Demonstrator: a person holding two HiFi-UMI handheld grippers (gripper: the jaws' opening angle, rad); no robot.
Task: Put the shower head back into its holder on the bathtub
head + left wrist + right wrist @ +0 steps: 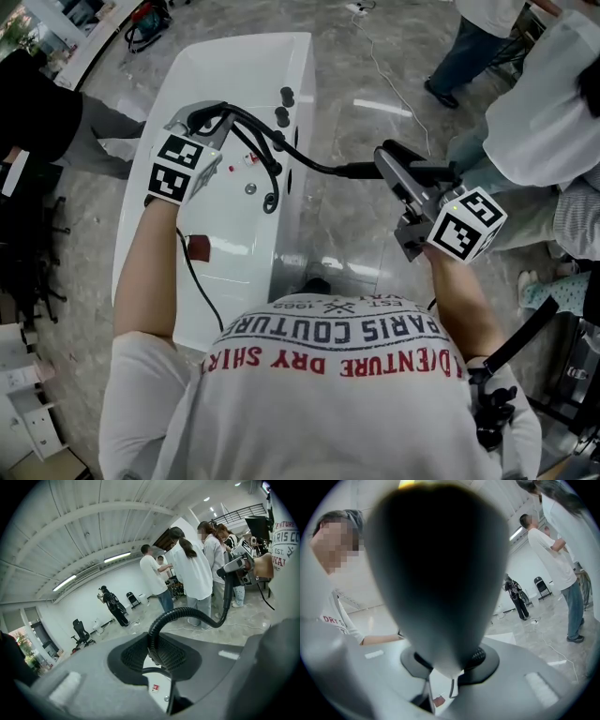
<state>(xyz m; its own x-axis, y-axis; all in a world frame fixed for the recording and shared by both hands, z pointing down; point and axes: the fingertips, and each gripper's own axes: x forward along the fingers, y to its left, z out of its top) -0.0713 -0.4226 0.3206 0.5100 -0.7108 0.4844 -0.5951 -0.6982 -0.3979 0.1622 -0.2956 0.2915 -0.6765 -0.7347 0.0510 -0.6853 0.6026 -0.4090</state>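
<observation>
I am clamping the dark grey shower head (396,169) level in my right gripper (411,208), right of the white bathtub (234,56), with my left gripper (208,127) pinching its black ribbed hose (319,170).

Open workshop hall — bathtub (234,75) on marble floor (356,246), office chair (80,632), onlookers (192,573).

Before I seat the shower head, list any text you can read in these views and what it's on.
"PARIS COUTURE": the person's white T-shirt, upside down in the head view.
"DRY SHIRT": red print, same T-shirt; the word before ends "ENTURE".
"EST." plus a year: same T-shirt, digits too small to trust.
Red sticker on the bathtub: too small to read.
</observation>
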